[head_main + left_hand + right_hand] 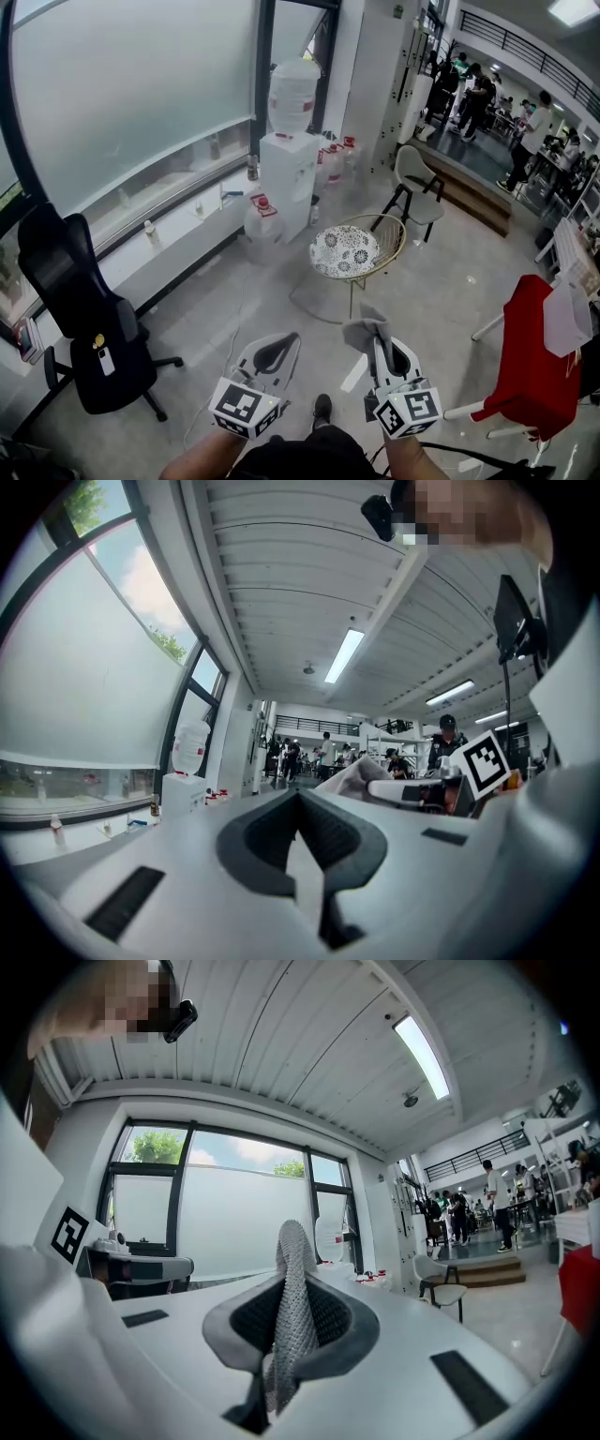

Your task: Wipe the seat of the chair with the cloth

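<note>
Right gripper [389,361], jaws clamped on grey cloth [366,328], sits nearer the patterned chair seat [344,251] ahead; left gripper [267,354] closed, empty.

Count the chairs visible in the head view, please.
4: a black office chair at the left, a gold wire chair in the centre, a pale chair behind it, and a red-draped chair at the right. More may be hidden far back.
</note>
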`<state>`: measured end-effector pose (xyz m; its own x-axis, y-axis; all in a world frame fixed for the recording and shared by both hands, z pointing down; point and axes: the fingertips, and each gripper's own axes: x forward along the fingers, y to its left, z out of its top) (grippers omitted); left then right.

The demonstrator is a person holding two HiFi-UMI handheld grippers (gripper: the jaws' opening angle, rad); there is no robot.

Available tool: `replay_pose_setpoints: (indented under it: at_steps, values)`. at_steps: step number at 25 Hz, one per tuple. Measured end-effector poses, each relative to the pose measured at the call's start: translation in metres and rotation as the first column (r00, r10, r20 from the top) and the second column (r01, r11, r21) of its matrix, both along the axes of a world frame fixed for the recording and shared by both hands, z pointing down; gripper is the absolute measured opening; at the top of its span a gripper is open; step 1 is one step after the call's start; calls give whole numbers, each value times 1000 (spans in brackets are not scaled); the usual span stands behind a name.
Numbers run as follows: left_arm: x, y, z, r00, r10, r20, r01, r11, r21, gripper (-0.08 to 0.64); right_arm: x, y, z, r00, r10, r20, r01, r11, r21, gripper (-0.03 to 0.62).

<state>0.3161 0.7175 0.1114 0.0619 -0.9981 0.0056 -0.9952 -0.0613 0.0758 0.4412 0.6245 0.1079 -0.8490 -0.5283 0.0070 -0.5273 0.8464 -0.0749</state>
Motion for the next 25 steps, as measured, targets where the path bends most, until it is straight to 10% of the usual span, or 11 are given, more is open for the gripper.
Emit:
replay_pose_setpoints:
  at_steps: [25]
  values:
    - [-47, -263, 2, 999, 16, 37, -13, 997, -70, 6, -53, -259, 6, 995, -33, 90, 40, 997, -72, 24]
